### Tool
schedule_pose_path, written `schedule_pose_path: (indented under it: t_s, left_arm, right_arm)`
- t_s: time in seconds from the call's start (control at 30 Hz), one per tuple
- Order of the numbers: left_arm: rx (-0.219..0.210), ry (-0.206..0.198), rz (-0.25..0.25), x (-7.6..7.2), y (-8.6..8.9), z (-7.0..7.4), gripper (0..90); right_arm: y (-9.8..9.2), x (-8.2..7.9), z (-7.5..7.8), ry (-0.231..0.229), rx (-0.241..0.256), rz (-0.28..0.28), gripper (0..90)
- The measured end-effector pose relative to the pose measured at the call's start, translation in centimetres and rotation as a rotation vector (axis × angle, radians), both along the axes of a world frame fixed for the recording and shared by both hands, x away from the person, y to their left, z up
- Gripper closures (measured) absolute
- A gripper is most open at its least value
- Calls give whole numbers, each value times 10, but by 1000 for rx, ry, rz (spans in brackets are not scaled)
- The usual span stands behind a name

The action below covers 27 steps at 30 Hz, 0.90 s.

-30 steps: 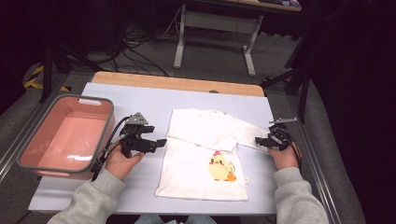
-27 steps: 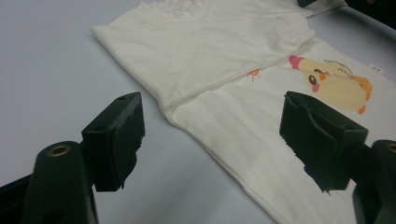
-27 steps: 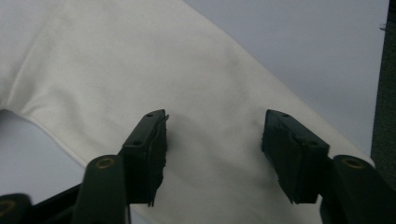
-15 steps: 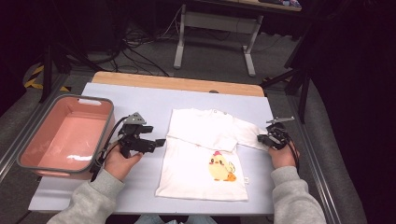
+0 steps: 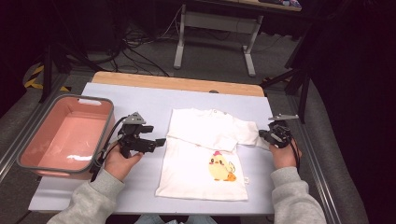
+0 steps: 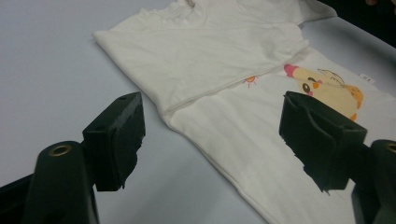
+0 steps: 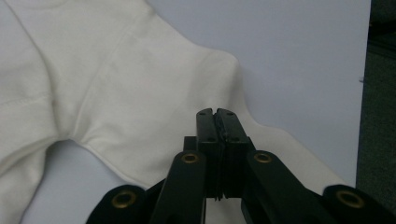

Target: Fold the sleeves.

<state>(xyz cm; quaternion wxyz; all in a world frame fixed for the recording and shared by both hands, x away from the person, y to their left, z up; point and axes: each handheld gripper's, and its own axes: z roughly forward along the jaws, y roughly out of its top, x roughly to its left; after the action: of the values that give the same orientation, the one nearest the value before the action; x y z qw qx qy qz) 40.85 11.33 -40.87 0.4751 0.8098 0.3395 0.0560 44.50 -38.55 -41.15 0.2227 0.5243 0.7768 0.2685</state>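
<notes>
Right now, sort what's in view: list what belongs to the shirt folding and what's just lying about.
In the job:
white shirt, one sleeve folded across its chest
right gripper, jaws closed on the other sleeve
left gripper, jaws open beside the shirt

Lying about:
pink bin, left of the table

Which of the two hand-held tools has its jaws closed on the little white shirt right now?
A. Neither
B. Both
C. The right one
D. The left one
C: in the right gripper view the right tool has its jaws pressed together on the sleeve of the white shirt, while the left tool hangs wide open above the shirt's edge.
</notes>
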Motion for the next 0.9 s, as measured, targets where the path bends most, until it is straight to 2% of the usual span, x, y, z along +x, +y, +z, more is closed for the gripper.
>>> schedule_pose_path:
  t_s: [0.07, 0.2, 0.27, 0.37, 0.47, 0.53, 0.63, 0.77, 0.9]
  left_arm:
    - [-12, -1, 0, -1, 0, 1, 231]
    - [-48, -45, -12, -4, 3, 3, 185]
    - [-69, -82, -24, -5, 5, 5, 166]
    - [-46, -136, -35, -11, 5, 7, 112]
    - [-33, -168, -42, -17, 5, 7, 102]
    - [-46, -182, -67, -20, 7, 7, 98]
    - [-78, -204, -58, -25, 12, 8, 85]
    - [-127, -210, -60, -30, 19, 7, 72]
    - [-148, -216, -48, -33, 25, 5, 72]
  right_arm:
    - [2, -2, 6, -19, 10, 6, 891]
    - [7, -5, 18, -59, 40, 29, 891]
    - [10, -6, 23, -73, 45, 39, 891]
    - [16, -8, 29, -88, 49, 61, 891]
    - [24, -9, 33, -101, 56, 85, 891]
    - [29, -10, 36, -110, 60, 103, 891]
    - [38, -10, 40, -124, 63, 130, 891]
    - [51, -7, 43, -132, 72, 166, 891]
    - [62, -4, 44, -141, 80, 195, 891]
